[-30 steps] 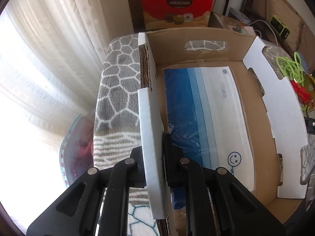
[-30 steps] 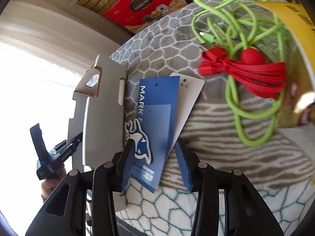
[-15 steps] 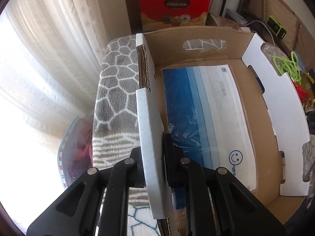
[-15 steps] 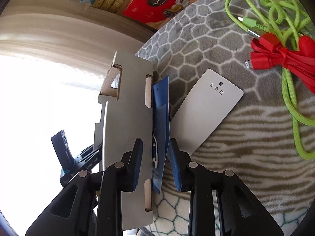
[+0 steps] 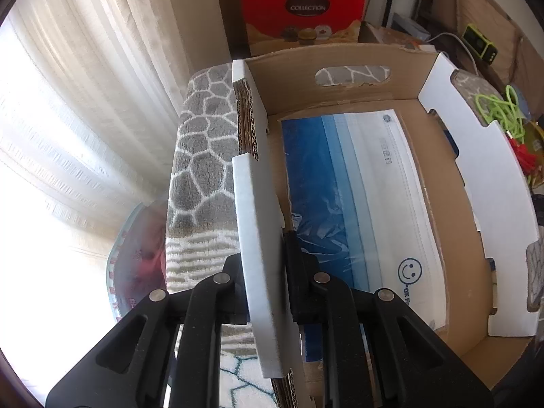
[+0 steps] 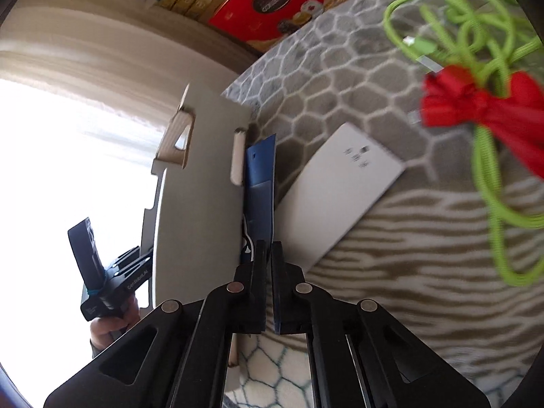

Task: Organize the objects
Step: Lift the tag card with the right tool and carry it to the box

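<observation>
My left gripper (image 5: pixel 268 255) is shut on the left wall of the open cardboard box (image 5: pixel 258 210). A pack of blue and white face masks (image 5: pixel 360 197) lies flat on the box floor. My right gripper (image 6: pixel 270 248) is shut on a blue hang tag (image 6: pixel 260 176), held on edge right beside the box's outer wall (image 6: pixel 200 197). A white tag (image 6: pixel 336 190) lies flat on the grey patterned blanket (image 6: pixel 340 81) just right of the blue one. The left gripper also shows in the right wrist view (image 6: pixel 112 278).
A tangled green cable (image 6: pixel 486 156) and a red cable bundle (image 6: pixel 482 105) lie on the blanket to the right. A red gift box (image 5: pixel 302 10) stands behind the cardboard box. A curtain (image 5: pixel 85 102) hangs on the left.
My right gripper closed on the blue tag and tipped it from flat onto its edge, next to the box wall. The white tag stayed on the blanket. The left gripper kept its hold.
</observation>
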`<act>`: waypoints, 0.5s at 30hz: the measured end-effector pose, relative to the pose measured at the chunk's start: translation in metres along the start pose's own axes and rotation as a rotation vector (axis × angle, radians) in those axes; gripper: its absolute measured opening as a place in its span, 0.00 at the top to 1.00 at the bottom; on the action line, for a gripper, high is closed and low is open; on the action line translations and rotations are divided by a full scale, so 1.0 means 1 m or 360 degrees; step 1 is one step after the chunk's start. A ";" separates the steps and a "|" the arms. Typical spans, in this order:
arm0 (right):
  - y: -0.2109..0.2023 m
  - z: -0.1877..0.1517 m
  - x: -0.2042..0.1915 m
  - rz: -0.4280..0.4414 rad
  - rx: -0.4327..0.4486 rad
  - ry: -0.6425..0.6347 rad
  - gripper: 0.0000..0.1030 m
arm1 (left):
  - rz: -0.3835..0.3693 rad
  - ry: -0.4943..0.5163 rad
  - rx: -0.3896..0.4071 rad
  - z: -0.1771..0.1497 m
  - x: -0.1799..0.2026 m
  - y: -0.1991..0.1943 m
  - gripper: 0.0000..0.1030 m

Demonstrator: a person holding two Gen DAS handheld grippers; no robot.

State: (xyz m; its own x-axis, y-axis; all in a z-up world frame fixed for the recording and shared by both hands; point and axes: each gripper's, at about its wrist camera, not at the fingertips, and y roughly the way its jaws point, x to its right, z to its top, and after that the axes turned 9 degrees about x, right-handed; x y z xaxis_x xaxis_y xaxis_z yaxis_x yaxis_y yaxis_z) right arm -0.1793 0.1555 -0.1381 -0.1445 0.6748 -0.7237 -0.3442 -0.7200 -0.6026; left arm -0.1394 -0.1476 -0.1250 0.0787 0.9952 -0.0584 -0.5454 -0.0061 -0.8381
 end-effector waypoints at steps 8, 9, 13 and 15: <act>-0.045 0.004 0.012 -0.0165 0.0040 -0.0100 0.99 | 0.0054 0.0048 0.0009 0.000 0.004 0.000 0.85; -0.048 0.005 0.012 -0.0177 0.0036 -0.0099 0.99 | 0.0064 0.0061 0.0009 0.000 0.006 0.000 0.85; -0.049 0.010 0.001 -0.0262 0.0025 -0.0178 0.99 | 0.0087 0.0077 0.0007 0.000 0.008 0.000 0.84; -0.061 0.010 -0.010 -0.0326 0.0023 -0.0273 0.99 | 0.0069 0.0054 0.0004 -0.001 0.006 -0.001 0.84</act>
State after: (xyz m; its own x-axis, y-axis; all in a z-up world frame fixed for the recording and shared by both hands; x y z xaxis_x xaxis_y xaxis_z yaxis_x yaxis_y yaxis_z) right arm -0.1661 0.1946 -0.0910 -0.2252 0.8247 -0.5188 -0.3954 -0.5641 -0.7249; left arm -0.1379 -0.1421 -0.1251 0.0831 0.9901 -0.1131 -0.5511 -0.0489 -0.8330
